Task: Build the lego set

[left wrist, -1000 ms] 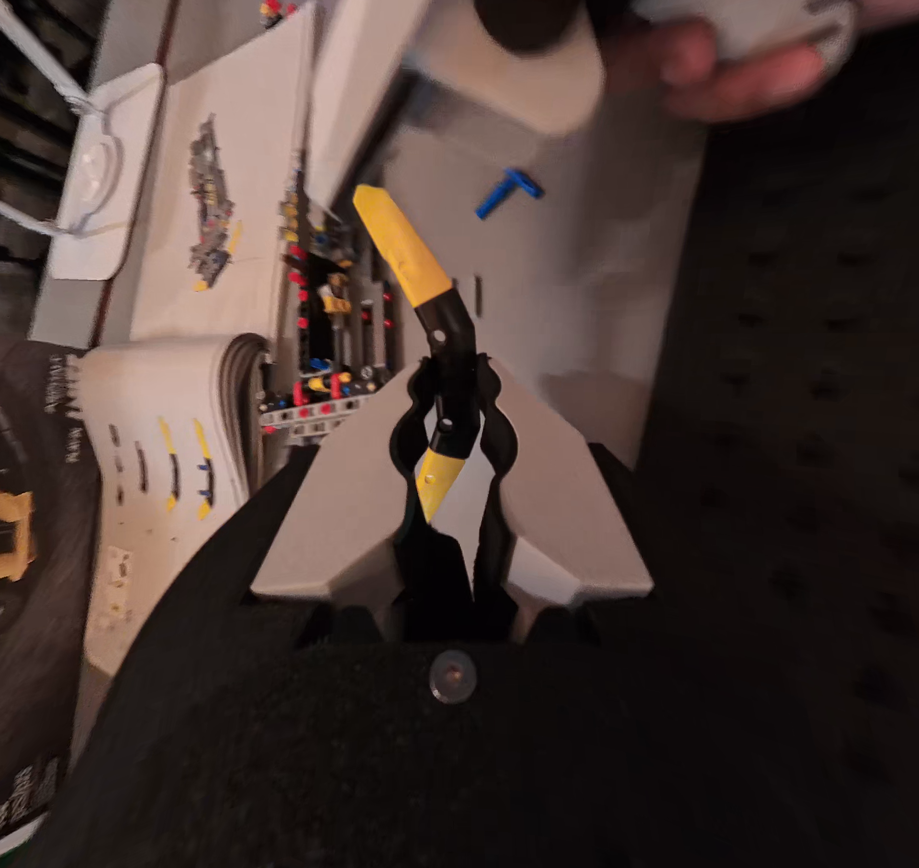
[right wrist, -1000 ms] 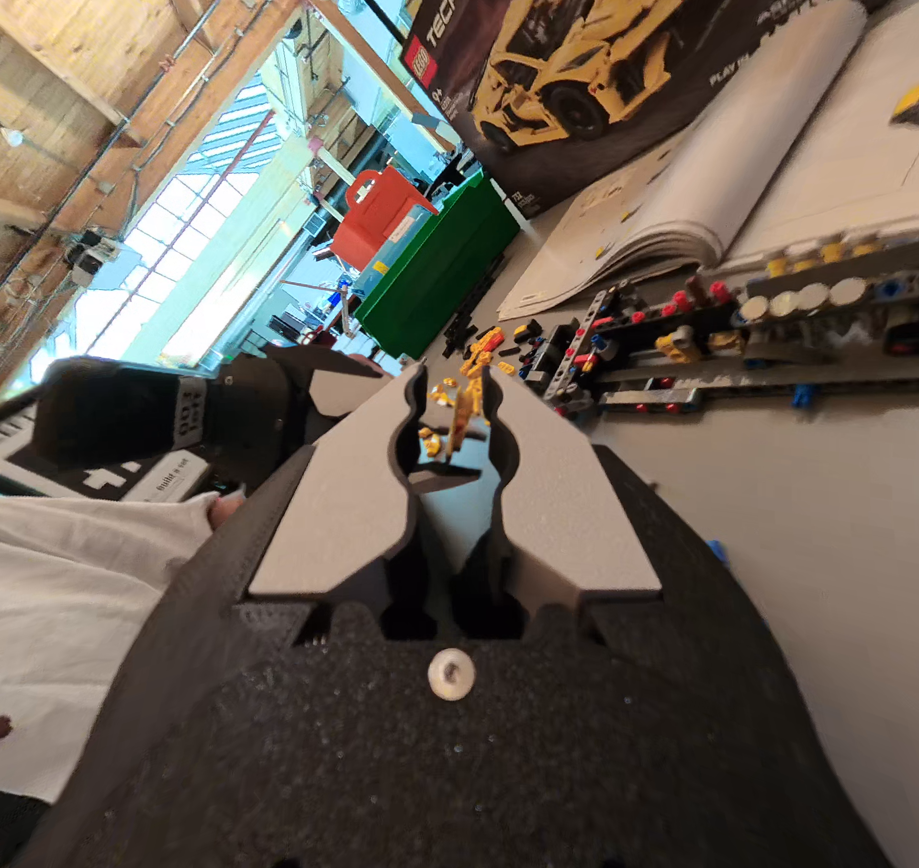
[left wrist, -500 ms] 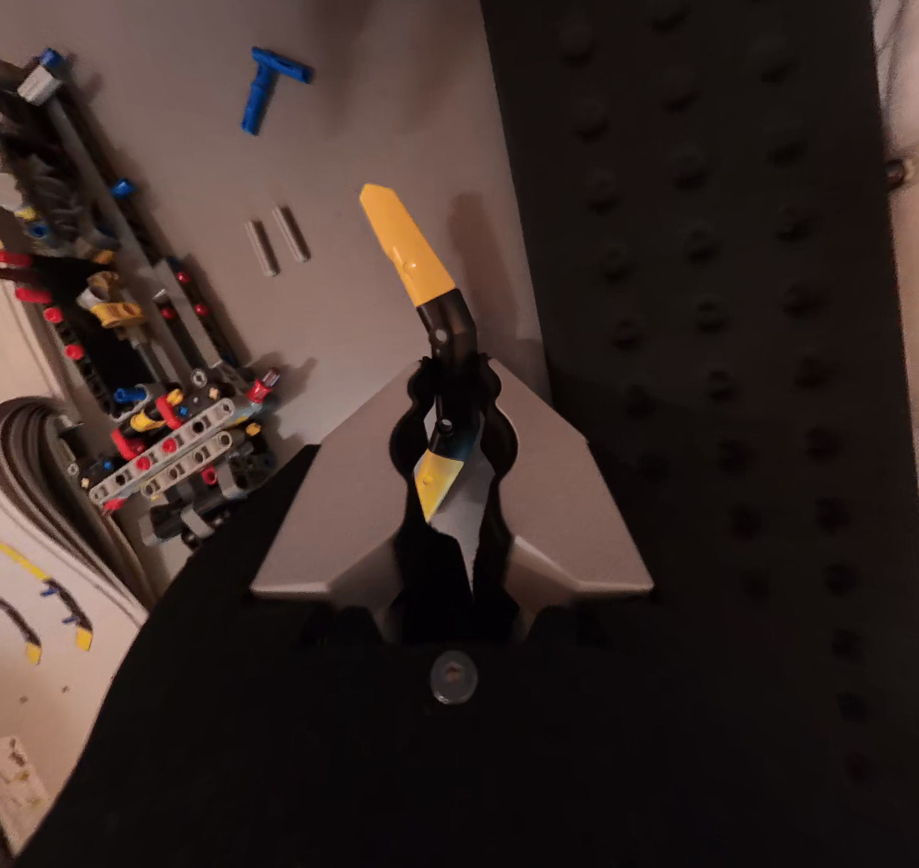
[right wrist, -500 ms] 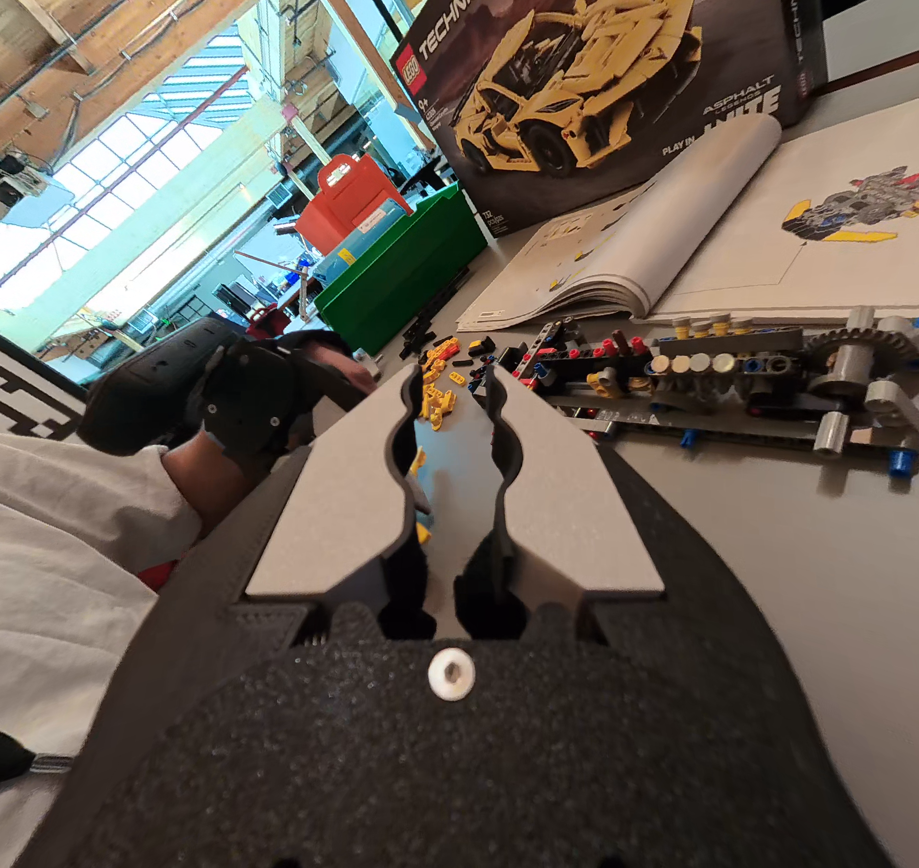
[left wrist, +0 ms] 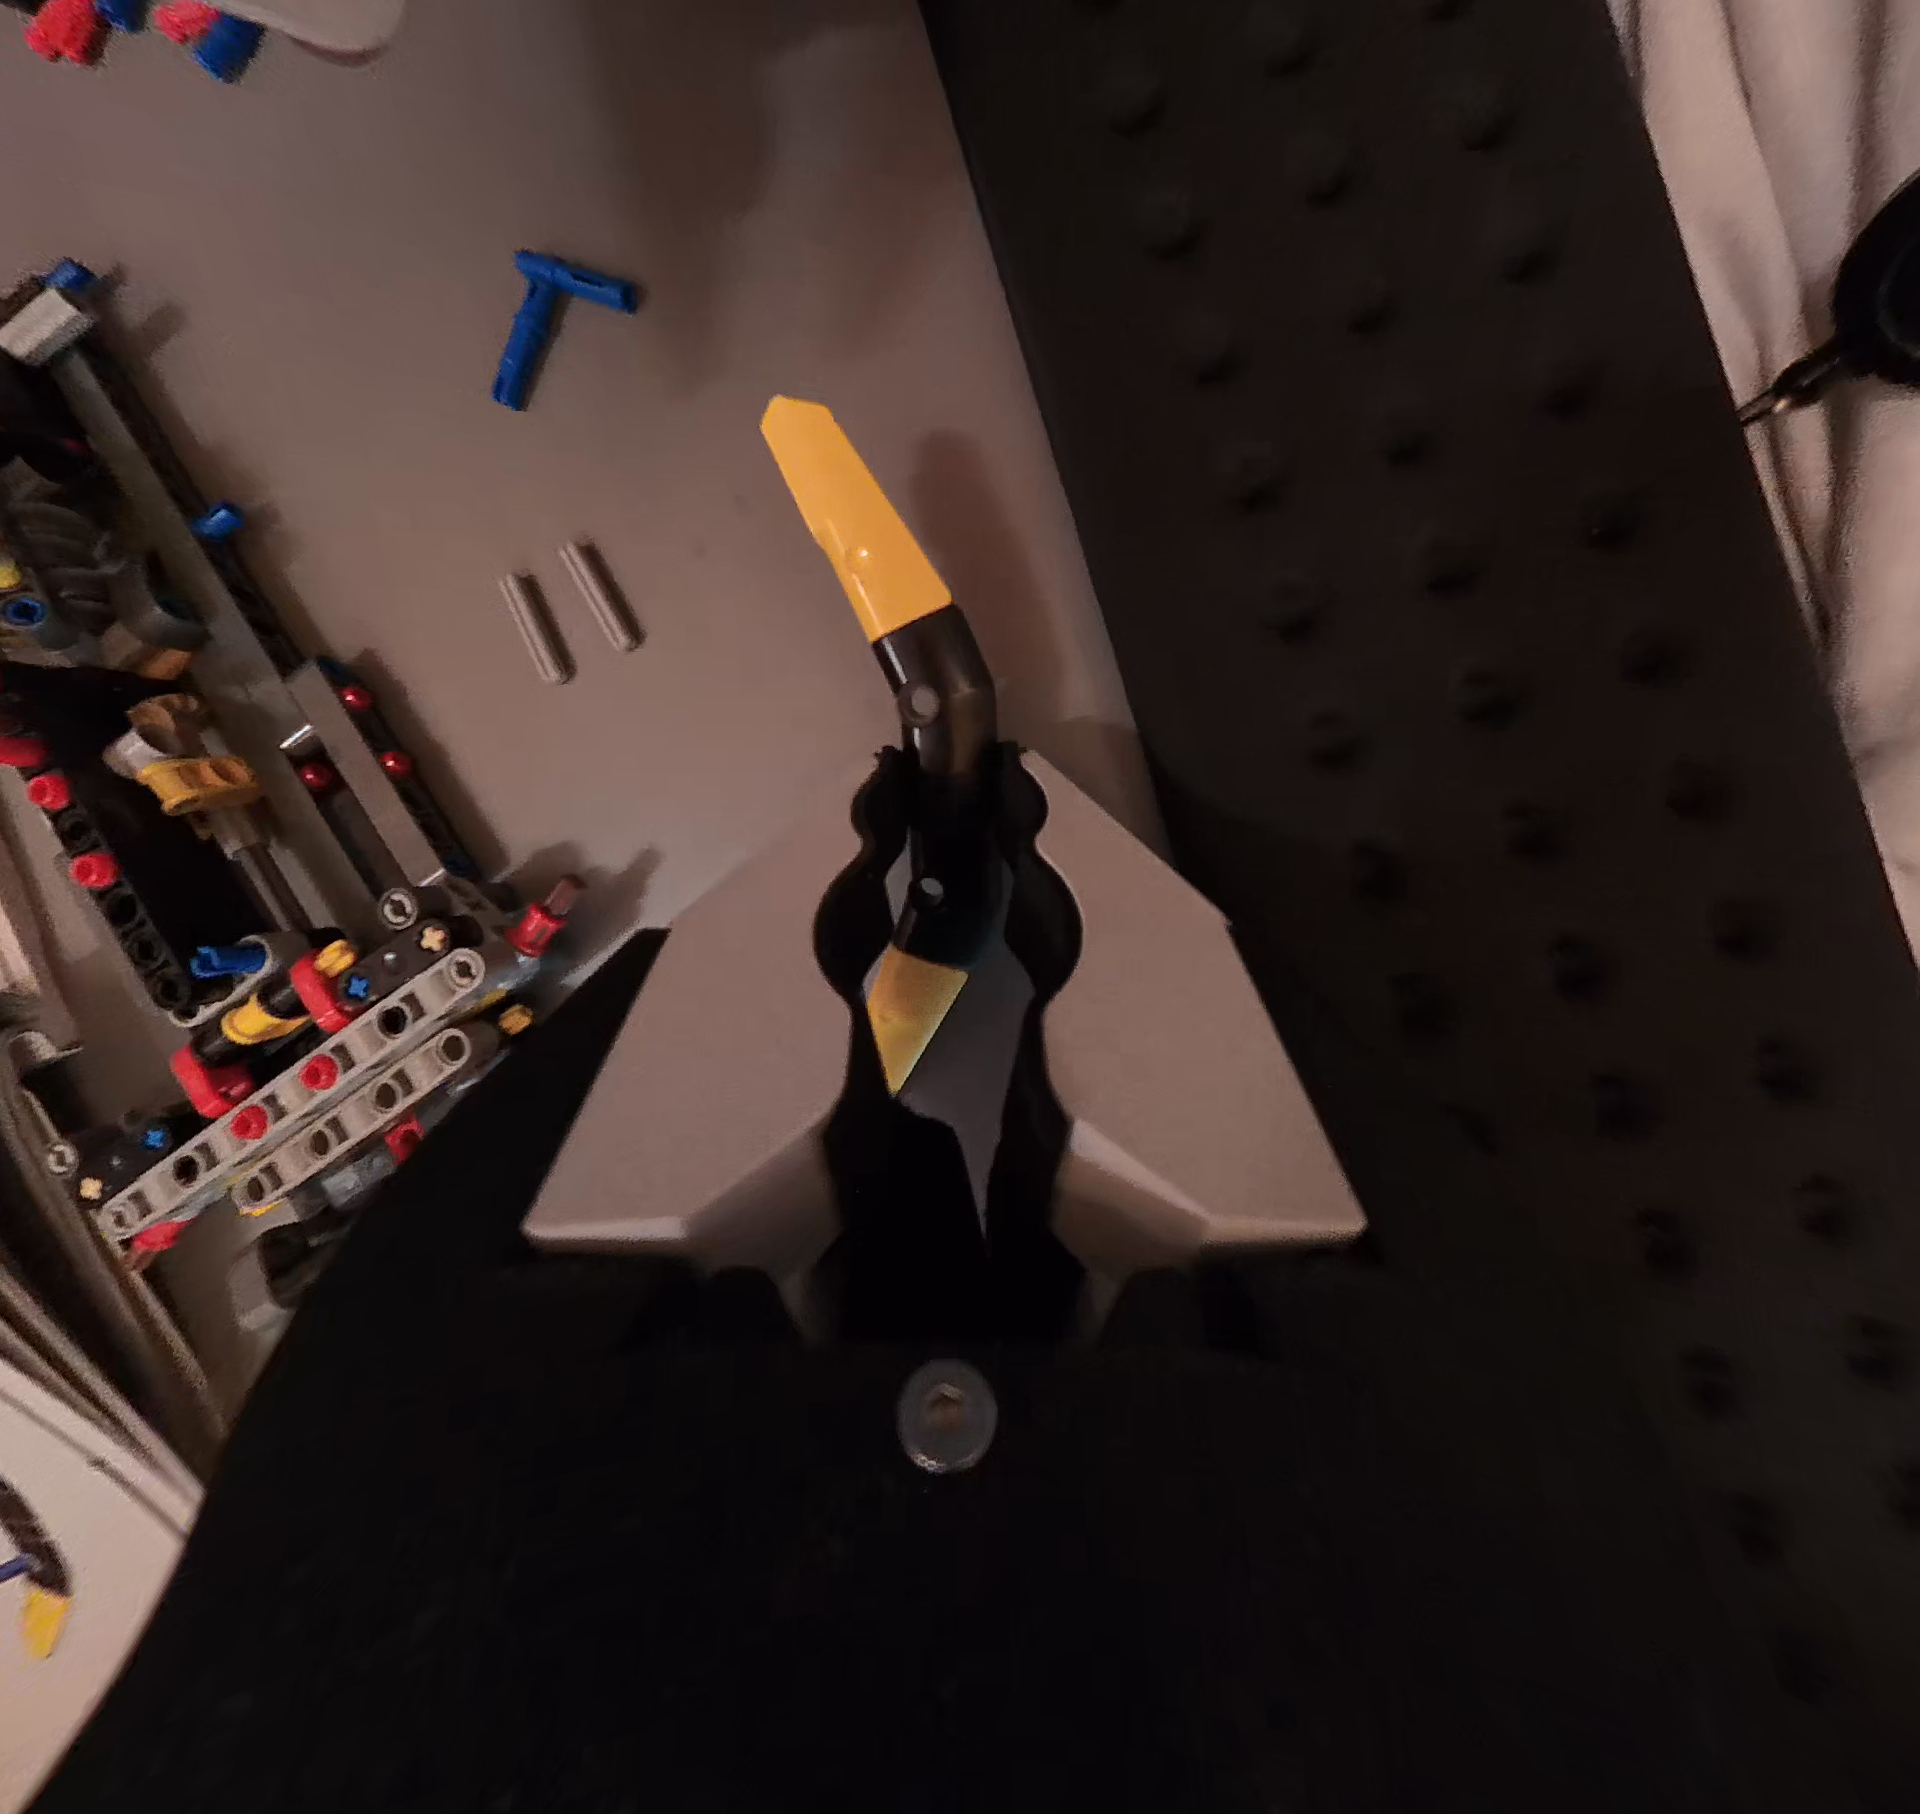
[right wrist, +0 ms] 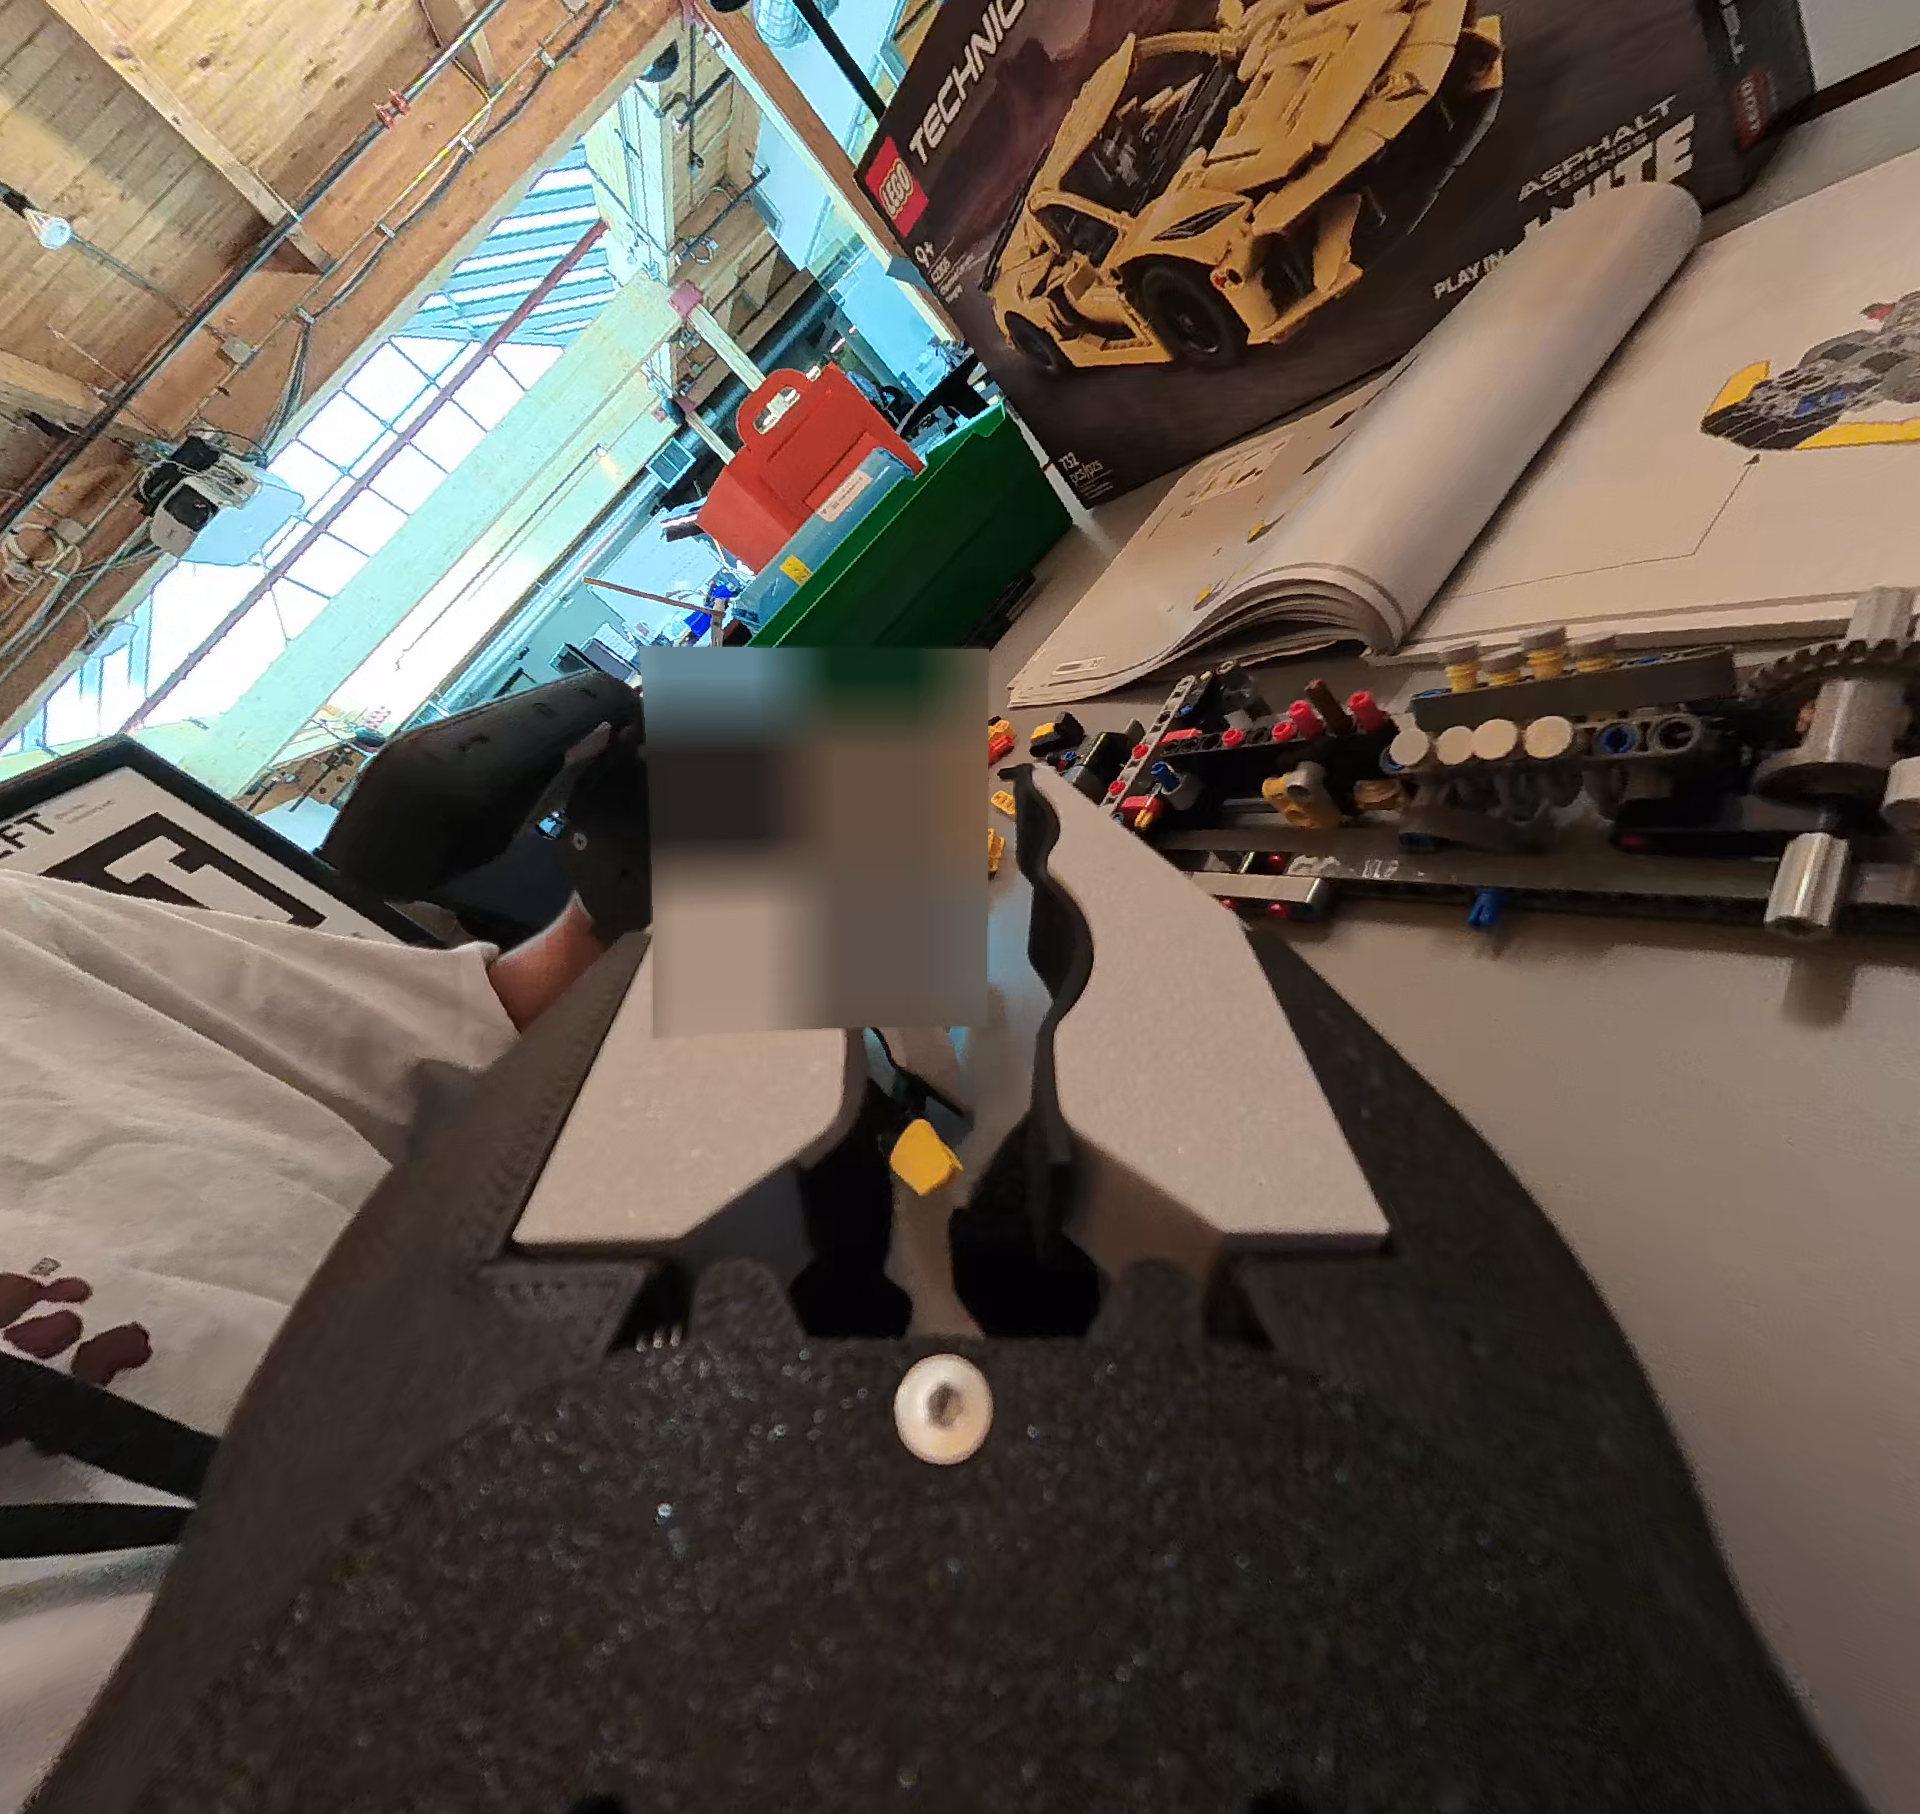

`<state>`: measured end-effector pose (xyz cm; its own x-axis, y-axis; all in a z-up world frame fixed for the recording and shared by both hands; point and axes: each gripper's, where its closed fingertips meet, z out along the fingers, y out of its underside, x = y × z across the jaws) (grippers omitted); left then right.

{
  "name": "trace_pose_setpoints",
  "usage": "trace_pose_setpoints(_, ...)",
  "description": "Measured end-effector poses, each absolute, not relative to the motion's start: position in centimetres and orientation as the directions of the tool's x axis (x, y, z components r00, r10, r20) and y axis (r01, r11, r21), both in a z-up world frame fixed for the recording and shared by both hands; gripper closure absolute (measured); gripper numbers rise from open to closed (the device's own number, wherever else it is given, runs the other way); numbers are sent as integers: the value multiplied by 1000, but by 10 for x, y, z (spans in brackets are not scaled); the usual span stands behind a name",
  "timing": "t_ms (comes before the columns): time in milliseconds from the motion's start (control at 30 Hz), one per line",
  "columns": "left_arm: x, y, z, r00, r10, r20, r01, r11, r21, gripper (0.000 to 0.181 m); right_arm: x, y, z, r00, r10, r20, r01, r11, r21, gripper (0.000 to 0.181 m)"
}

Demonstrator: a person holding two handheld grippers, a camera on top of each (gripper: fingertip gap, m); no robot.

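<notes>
The left claw (left wrist: 948, 777) is pinching a bent black-and-yellow piece (left wrist: 914, 725) by its dark middle, the long yellow tip pointing forward past the fingertips and a shorter yellow end lying back between the fingers. Below it is the grey counter (left wrist: 727, 206), with a dark studded mat (left wrist: 1403, 517) along its right side. Just ahead and to the left of the held piece lie two short grey pins (left wrist: 571, 611) side by side, and a little farther off a blue L-shaped connector (left wrist: 551, 315). To the left of the claw sits the partly built chassis (left wrist: 260, 933), a frame of grey and black beams with red, blue and yellow pegs. The right claw (right wrist: 935, 891) is spread, nothing gripped; its left fingertip is hidden by a blurred patch, and a small yellow piece (right wrist: 923, 1156) shows low in the gap between the fingers. Beyond its right finger the same chassis (right wrist: 1455, 788) lies along the counter (right wrist: 1558, 1141), loose yellow and black bits near its left end. Behind it the instruction booklet (right wrist: 1507, 476) lies open, and farther back stand the set's box (right wrist: 1299, 154), a green bin (right wrist: 935, 538) and a red container (right wrist: 800, 476).
</notes>
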<state>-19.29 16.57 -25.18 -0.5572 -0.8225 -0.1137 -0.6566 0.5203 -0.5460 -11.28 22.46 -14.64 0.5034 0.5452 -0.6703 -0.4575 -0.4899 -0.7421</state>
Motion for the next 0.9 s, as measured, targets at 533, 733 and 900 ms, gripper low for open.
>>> trace_pose_setpoints(533,-185,262,-157,-86,-992,-91,-384,117,-916,148,-82,247,-167,811,501,-302,-143,-331,-933,156)
trace_pose_setpoints(733,-222,361,-160,378,-922,83,-330,-218,-919,140,-85,246,-166,790,502,-353,-188,-349,-918,156)
trace_pose_setpoints(900,-252,396,-188,589,-802,97,-373,-376,-848,119,-86,244,-165,766,503,-400,-229,-368,-901,155)
